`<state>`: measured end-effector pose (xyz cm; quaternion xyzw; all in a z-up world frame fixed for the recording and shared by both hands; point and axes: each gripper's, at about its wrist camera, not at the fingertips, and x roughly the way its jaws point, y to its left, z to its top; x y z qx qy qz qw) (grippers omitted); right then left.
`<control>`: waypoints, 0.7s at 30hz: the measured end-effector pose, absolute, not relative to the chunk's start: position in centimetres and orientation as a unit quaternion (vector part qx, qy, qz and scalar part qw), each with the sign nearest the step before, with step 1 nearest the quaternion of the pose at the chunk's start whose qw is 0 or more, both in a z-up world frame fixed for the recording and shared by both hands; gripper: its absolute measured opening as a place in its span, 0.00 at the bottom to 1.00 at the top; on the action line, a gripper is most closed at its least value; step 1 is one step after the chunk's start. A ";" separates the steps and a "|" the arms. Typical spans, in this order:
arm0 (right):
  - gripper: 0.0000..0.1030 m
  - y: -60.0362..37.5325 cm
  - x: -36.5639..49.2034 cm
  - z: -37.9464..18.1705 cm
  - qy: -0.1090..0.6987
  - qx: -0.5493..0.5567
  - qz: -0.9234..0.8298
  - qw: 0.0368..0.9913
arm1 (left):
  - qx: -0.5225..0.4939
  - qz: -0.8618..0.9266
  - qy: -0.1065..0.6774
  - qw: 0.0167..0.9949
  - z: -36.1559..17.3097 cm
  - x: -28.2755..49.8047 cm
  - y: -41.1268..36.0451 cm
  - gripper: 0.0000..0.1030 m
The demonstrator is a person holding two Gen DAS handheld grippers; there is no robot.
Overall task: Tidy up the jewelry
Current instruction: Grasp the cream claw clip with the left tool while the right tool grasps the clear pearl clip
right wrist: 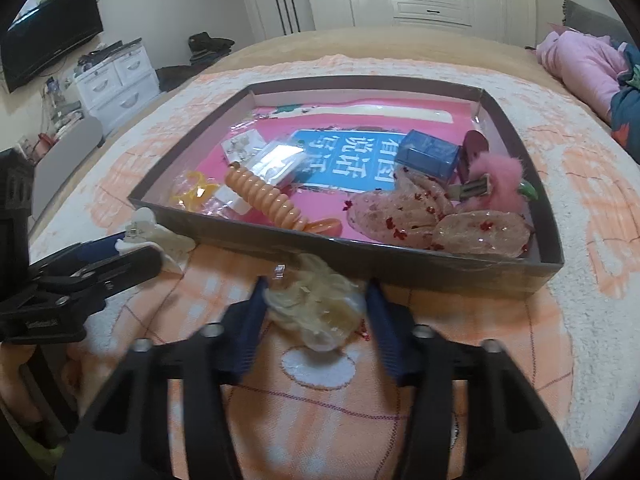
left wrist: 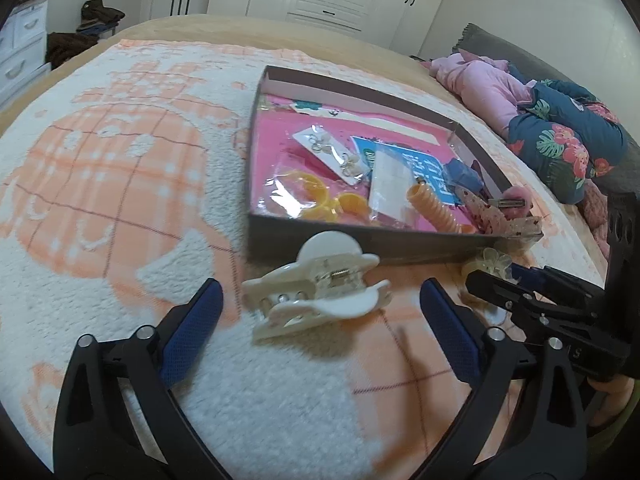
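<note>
Surface: bed under an orange-and-white blanket point(left wrist: 120, 184); no tabletop present.
Box point(right wrist: 420, 268): shallow, dark-walled, already holding hair ties, cards and clips.
White claw clip point(left wrist: 320, 292): on the blanket, just beside the box's near wall, left end.
Left hand-held gripper point(left wrist: 320, 320): spread wide, clip between the fingers, nothing gripped.
Pale flower clip point(right wrist: 316, 308): on the blanket near the box's near wall, blurred.
Right hand-held gripper point(right wrist: 316, 312): fingers bracketing the flower clip; contact cannot be told.
Advice: close across each clip's solid body, lift over the wall, release in a bare pink patch.
</note>
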<state>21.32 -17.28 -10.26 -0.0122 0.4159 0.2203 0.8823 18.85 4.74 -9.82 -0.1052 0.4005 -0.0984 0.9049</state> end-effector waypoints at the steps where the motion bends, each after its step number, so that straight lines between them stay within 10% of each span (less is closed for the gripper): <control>1: 0.44 -17.3 21.2 -10.2 0.414 -0.013 0.223 0.882 | -0.109 -0.102 0.400 0.905 -9.8 19.0 4.6 0.76; 4: 0.44 -17.6 20.6 -10.0 0.407 -0.013 0.230 0.884 | -0.107 -0.100 0.401 0.904 -9.9 19.1 4.4 0.63; 21: 0.44 -19.0 16.5 -6.0 0.351 -0.028 0.255 0.900 | -0.102 -0.122 0.364 0.918 -6.9 16.0 3.9 0.62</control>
